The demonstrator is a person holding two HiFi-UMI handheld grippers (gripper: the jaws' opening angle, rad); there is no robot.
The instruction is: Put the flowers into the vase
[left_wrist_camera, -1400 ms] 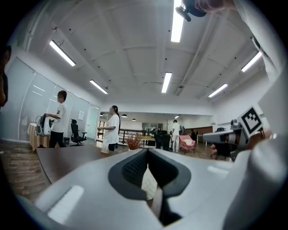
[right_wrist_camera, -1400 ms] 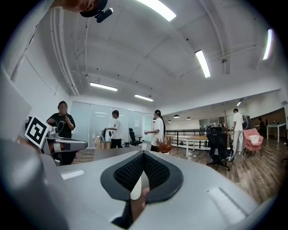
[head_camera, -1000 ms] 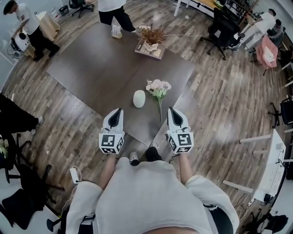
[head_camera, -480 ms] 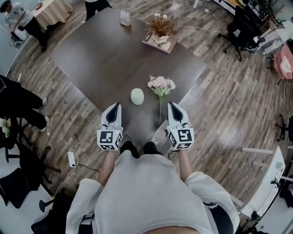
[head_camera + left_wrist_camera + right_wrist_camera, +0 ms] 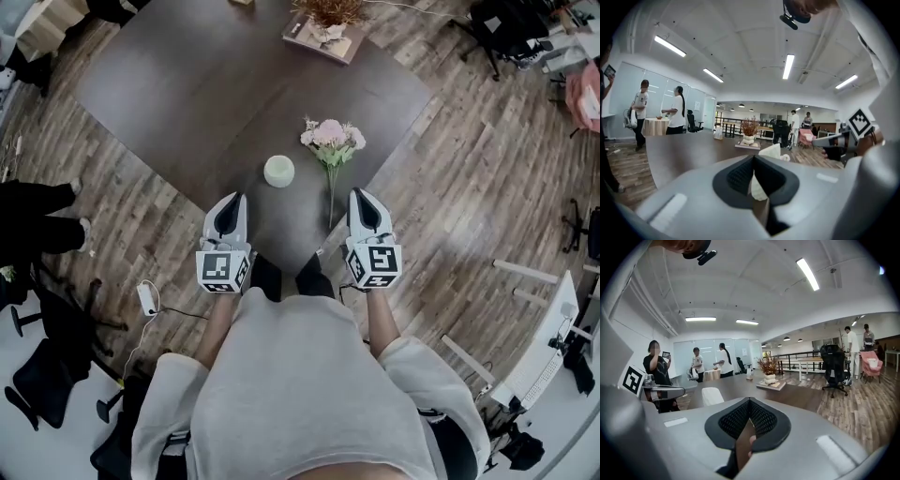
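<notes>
Nearest the person, the left gripper [image 5: 233, 200] and the right gripper [image 5: 362, 194] are held side by side over the near corner of the table [image 5: 178, 94]. Each has its jaws pressed together with nothing between them, as each gripper's own view confirms. The flowers [image 5: 330, 142] lie flat on the table, the thin green stem running toward the person and ending near the right gripper's tip, the pale pink blooms pointing away. The vase [image 5: 279, 171], small, white and rounded, stands upright just left of the stem and ahead of the left gripper, apart from the flowers. The bunch is probably light, with soft, crushable heads and a slender, bendable stem; the lower to middle stem appears the safest place to grip. The vase looks light enough to tip, so steadying it may help. The dark, matte tabletop is otherwise bare up to a dried arrangement [image 5: 325, 13] on a tray at its far edge. Beyond lies a plank floor [image 5: 469, 187], office chairs and several standing people in an open, strip-lit room.
</notes>
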